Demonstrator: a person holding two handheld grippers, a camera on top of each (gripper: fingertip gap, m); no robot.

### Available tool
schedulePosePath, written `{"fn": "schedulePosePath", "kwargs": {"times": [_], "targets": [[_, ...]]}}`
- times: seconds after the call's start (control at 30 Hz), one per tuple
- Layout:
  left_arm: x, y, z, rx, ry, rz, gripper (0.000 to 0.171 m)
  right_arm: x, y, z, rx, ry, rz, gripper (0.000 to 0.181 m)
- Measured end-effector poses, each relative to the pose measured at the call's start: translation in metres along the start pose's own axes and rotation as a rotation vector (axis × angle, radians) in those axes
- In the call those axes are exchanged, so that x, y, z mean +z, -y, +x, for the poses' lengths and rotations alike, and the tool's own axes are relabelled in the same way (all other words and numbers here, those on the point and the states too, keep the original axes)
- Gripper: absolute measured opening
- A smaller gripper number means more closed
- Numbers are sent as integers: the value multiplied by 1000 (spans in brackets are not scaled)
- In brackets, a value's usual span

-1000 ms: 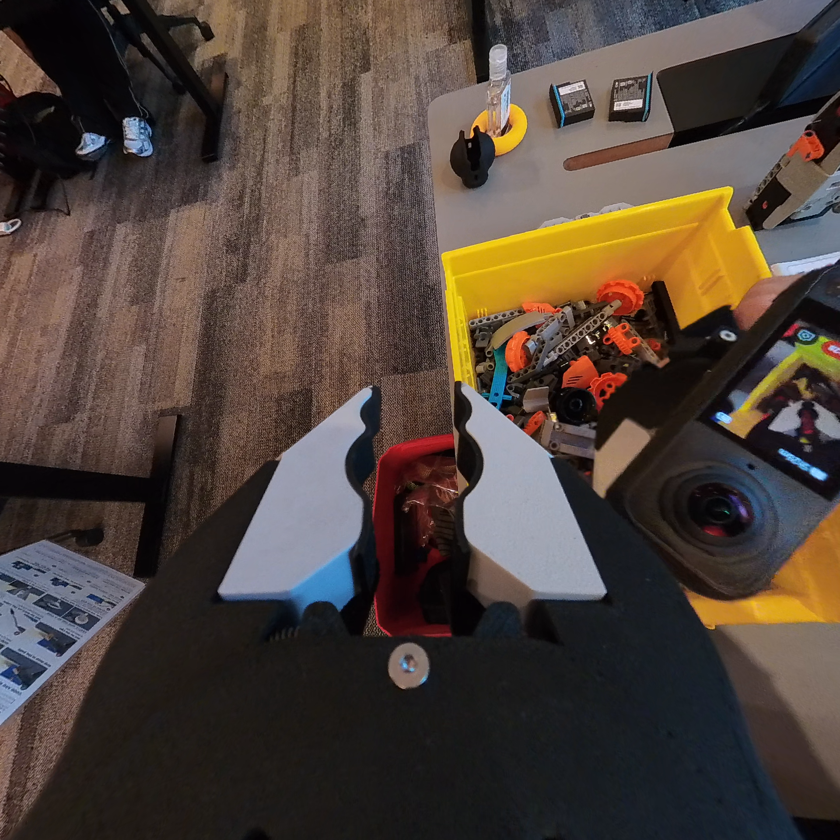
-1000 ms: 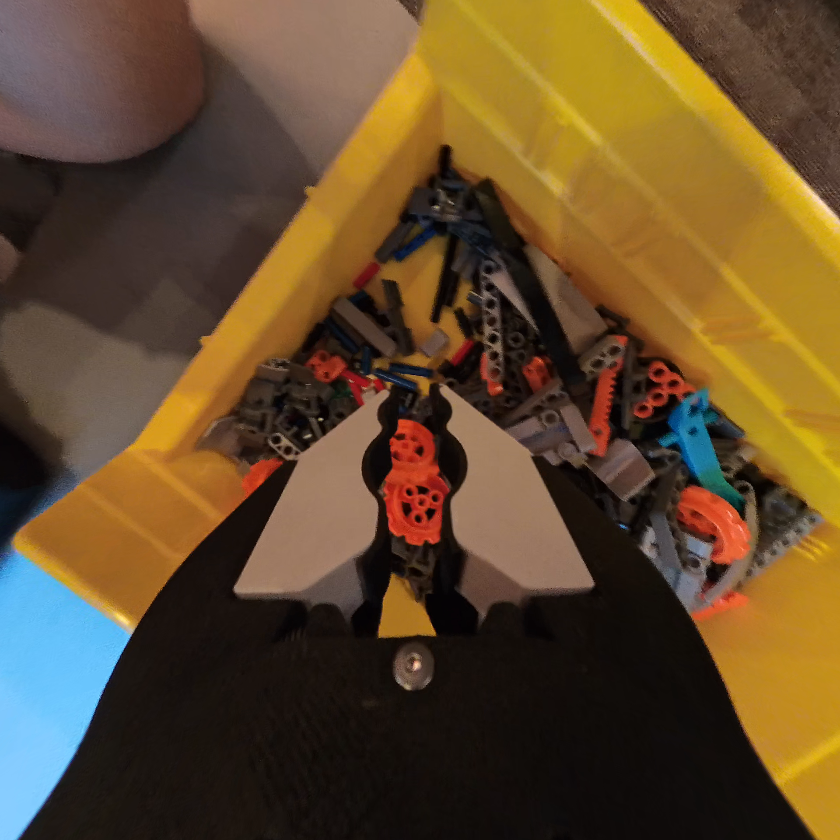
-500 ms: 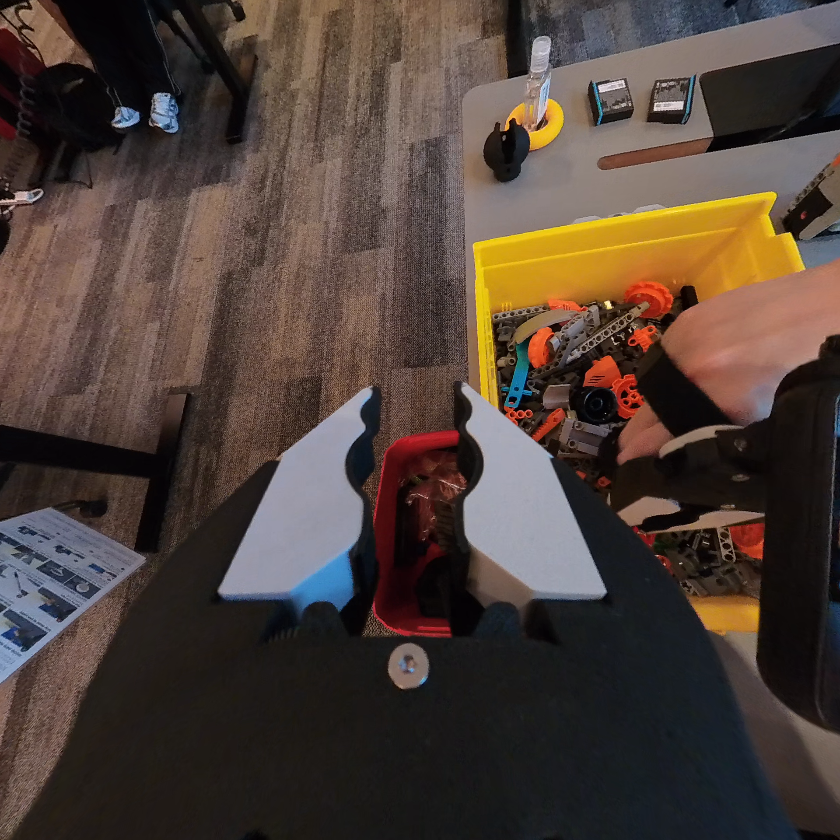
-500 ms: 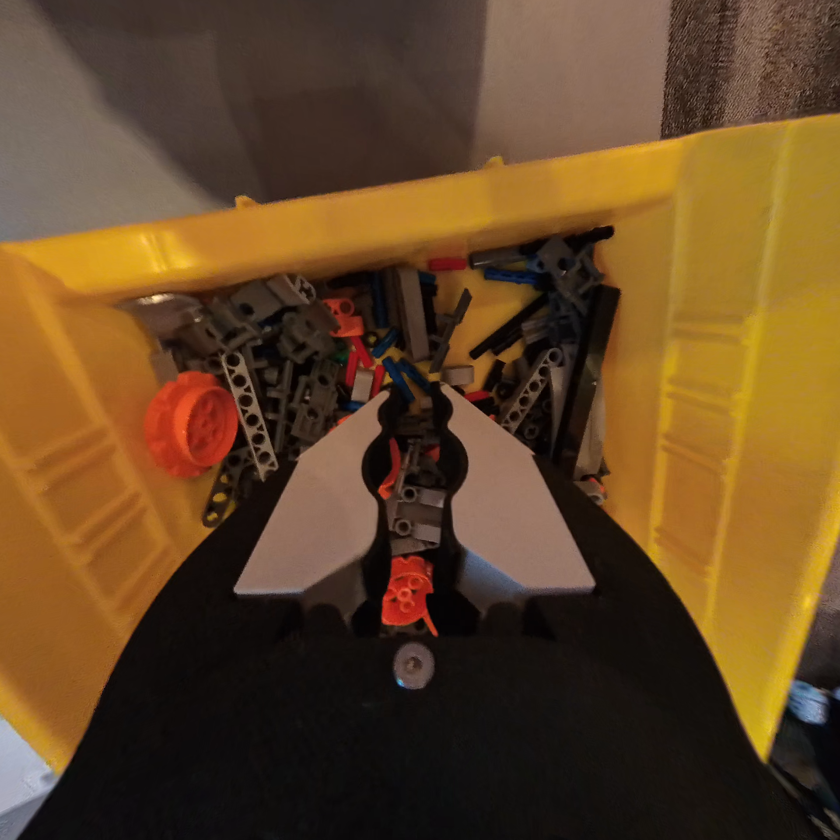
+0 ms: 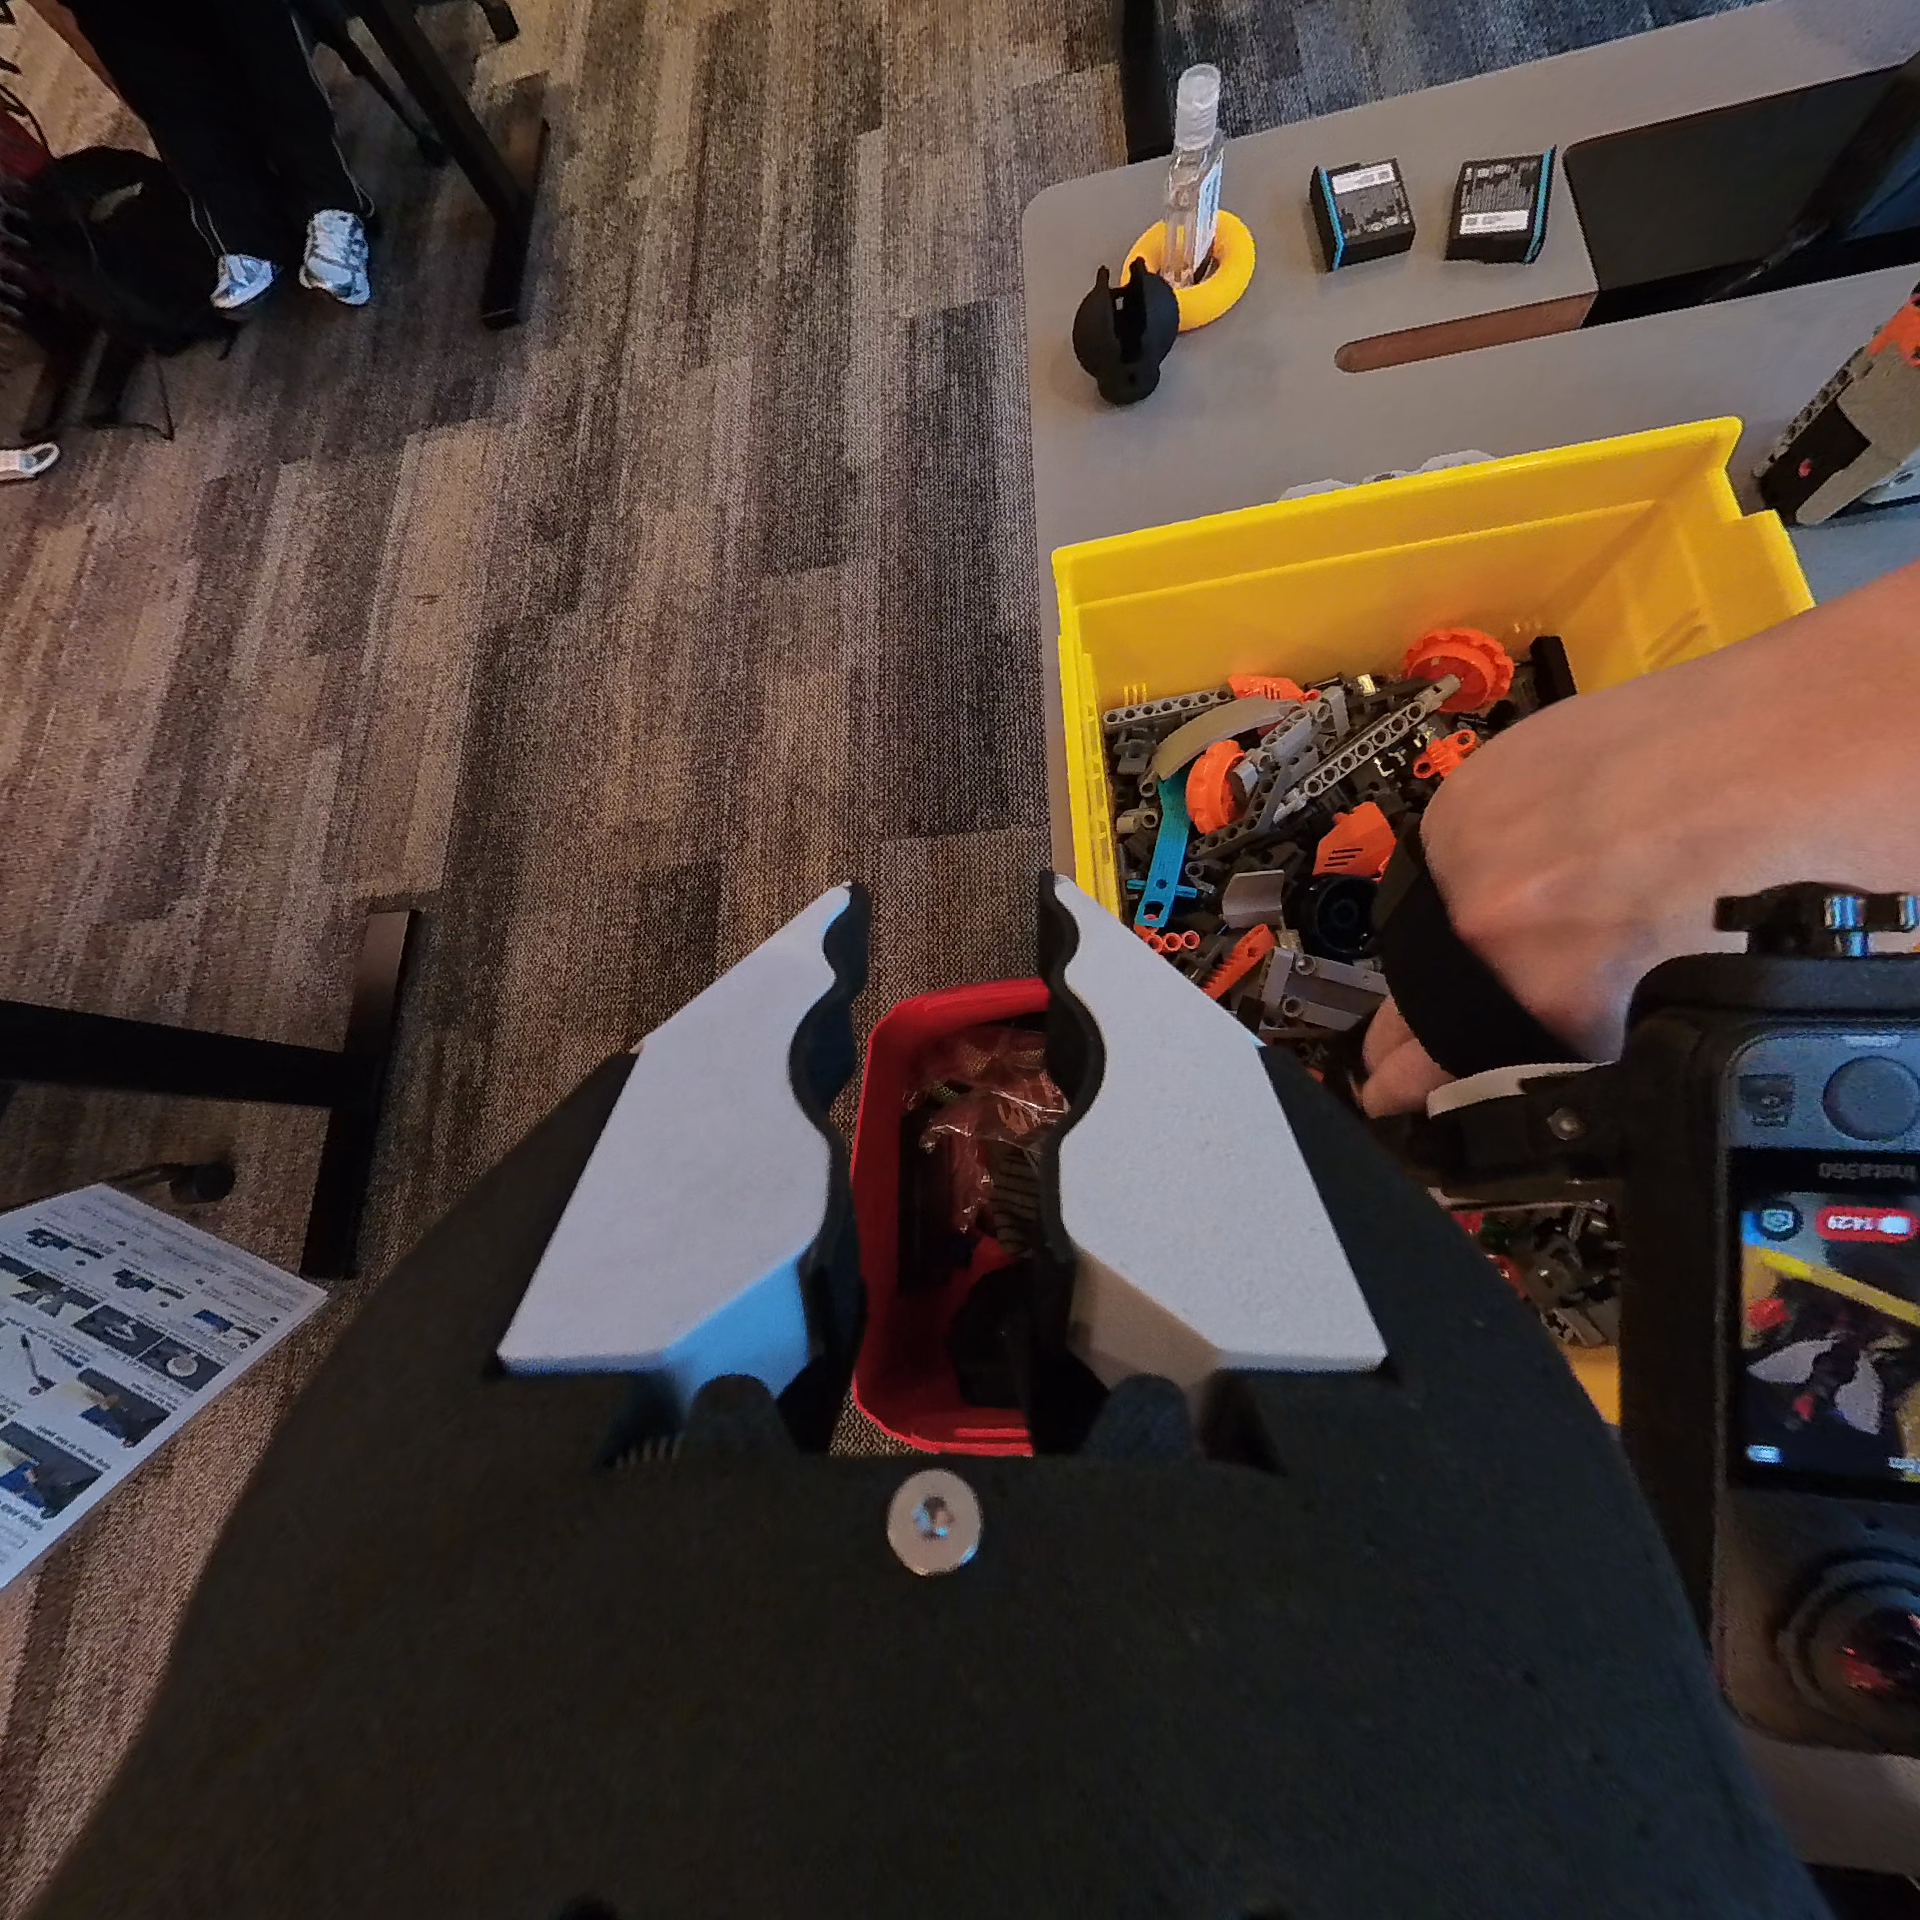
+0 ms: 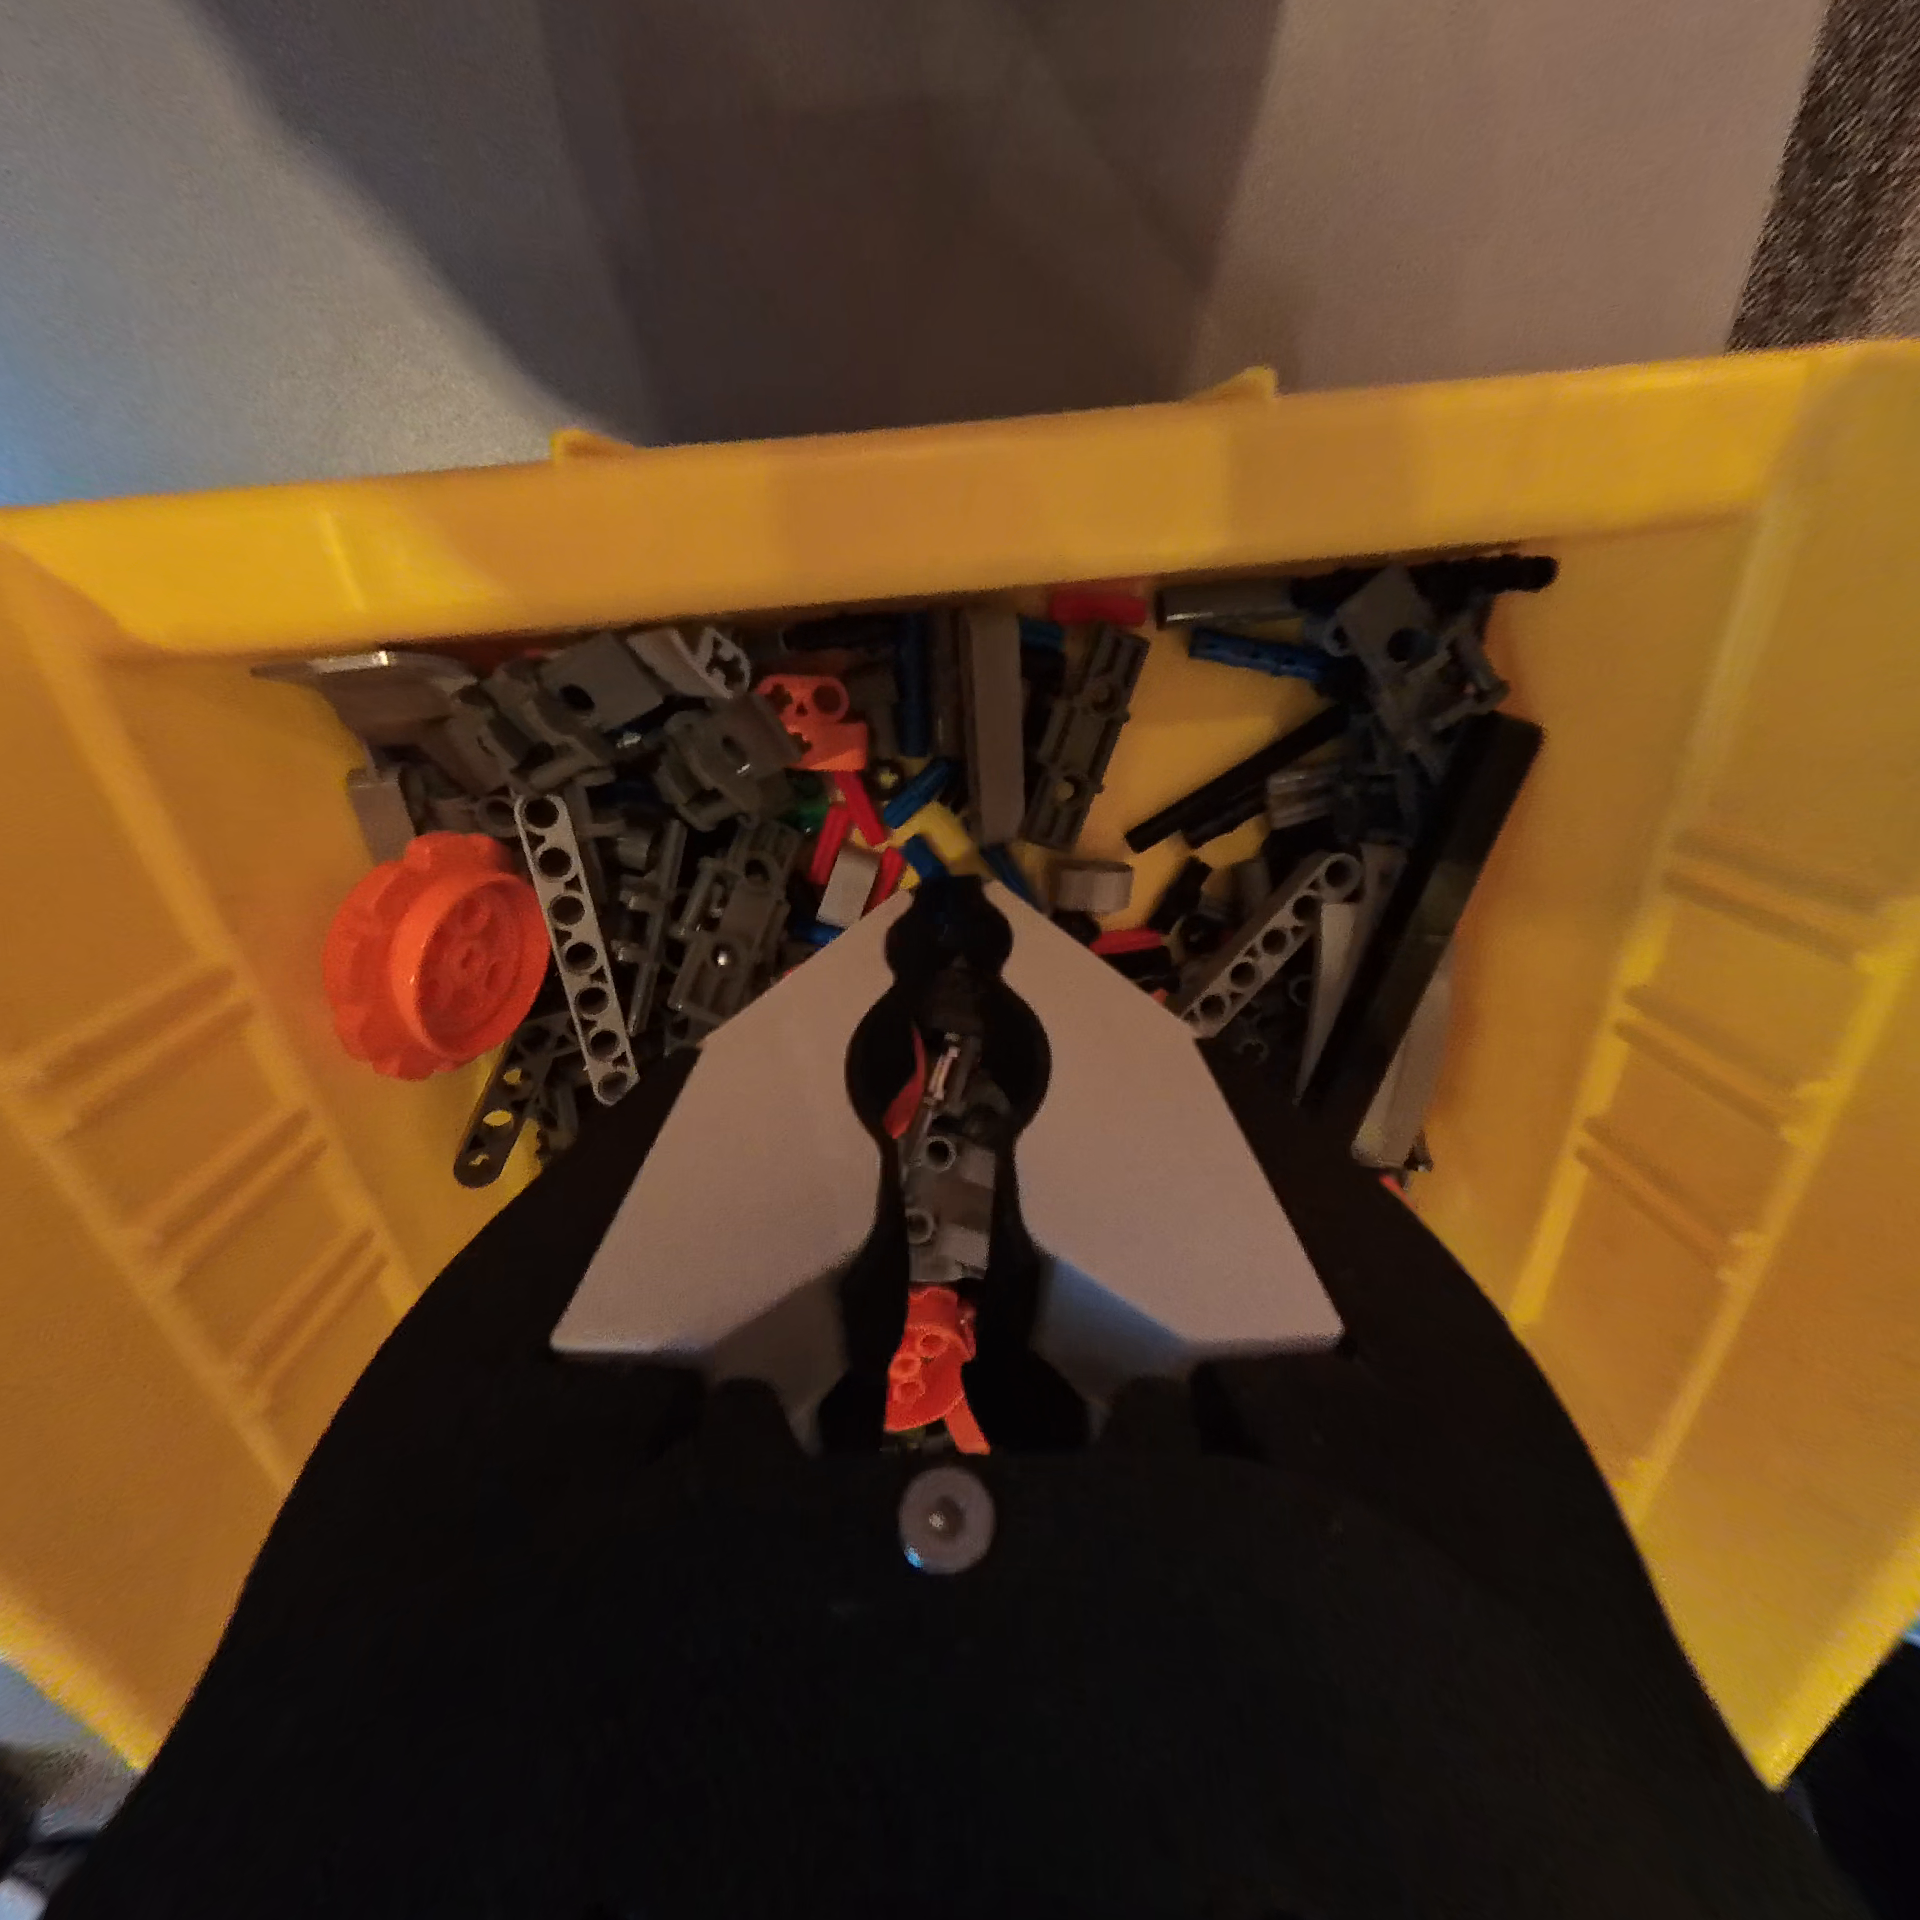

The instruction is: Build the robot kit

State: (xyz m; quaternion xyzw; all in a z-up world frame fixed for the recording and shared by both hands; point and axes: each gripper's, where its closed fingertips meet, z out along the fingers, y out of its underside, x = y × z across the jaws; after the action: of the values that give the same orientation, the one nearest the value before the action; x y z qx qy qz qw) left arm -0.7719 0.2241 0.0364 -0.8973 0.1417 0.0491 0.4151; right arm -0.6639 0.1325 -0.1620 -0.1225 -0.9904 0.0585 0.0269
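Observation:
My left gripper [image 5: 948, 888] is open and empty. It hangs above a small red bin [image 5: 902, 1049] that holds dark parts and crinkled bags. To the right, a yellow bin [image 5: 1351, 530] of building-toy pieces sits on a grey table [image 5: 1299, 384]. A hand [image 5: 1662, 790] holds the other gripper down inside it. In the right wrist view, my right gripper [image 6: 951, 899] is low in the yellow bin [image 6: 935, 530]. Its tips are closed together among the pieces. I cannot tell whether a piece is pinched. An orange wheel [image 6: 436, 956] lies to its left.
A bottle in a yellow ring [image 5: 1190, 208], a black object [image 5: 1122, 332] and two small black boxes [image 5: 1361, 213] stand at the table's far end. On the carpet are a printed sheet [image 5: 114, 1340], black furniture legs [image 5: 353, 1091] and a person's shoes [image 5: 291, 265]. About 25 centimetres separates my left fingertips from my right. My left tips are roughly 35 centimetres from the black object [image 5: 1122, 332].
My right gripper swung round inside the yellow bin, pushed towards its far wall, and its tips closed together. My left gripper stayed open over the red bin.

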Motion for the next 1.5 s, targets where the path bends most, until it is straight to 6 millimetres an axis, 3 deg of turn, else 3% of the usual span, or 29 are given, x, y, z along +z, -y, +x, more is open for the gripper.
{"fn": "schedulePosePath", "kwargs": {"times": [0.33,0.47,0.57,0.67,0.73,0.83,0.93,1.03,1.13,1.23,1.37,1.5], "targets": [[0,1,3,12,-5,2,31,-4,0,3,119,22,55,3],[-1,1,3,11,-9,5,31,-38,10,14,243,-66,210,3],[-1,1,3,10,-16,10,31,-75,11,8,405,-161,367,2],[-4,2,2,4,-24,24,31,-109,7,-26,733,-171,556,2],[-6,3,3,3,-31,36,31,-117,-1,-65,963,-131,640,3],[-8,5,6,11,-40,47,31,-109,-20,-126,1328,-113,679,2],[-8,7,11,31,-48,47,31,-86,-33,-181,1602,-99,707,2],[-8,8,14,41,-52,48,31,-64,-30,-217,1806,-35,815,2],[-7,8,16,49,-55,45,31,-46,-34,-239,1881,-67,821,2],[-6,8,17,52,-55,41,31,-32,-44,-256,1832,-185,656,2],[-5,8,16,49,-51,36,31,-27,-37,-256,1600,-356,451,2],[-4,7,16,50,-49,27,31,-12,-37,-259,1423,-418,177,3]]}}
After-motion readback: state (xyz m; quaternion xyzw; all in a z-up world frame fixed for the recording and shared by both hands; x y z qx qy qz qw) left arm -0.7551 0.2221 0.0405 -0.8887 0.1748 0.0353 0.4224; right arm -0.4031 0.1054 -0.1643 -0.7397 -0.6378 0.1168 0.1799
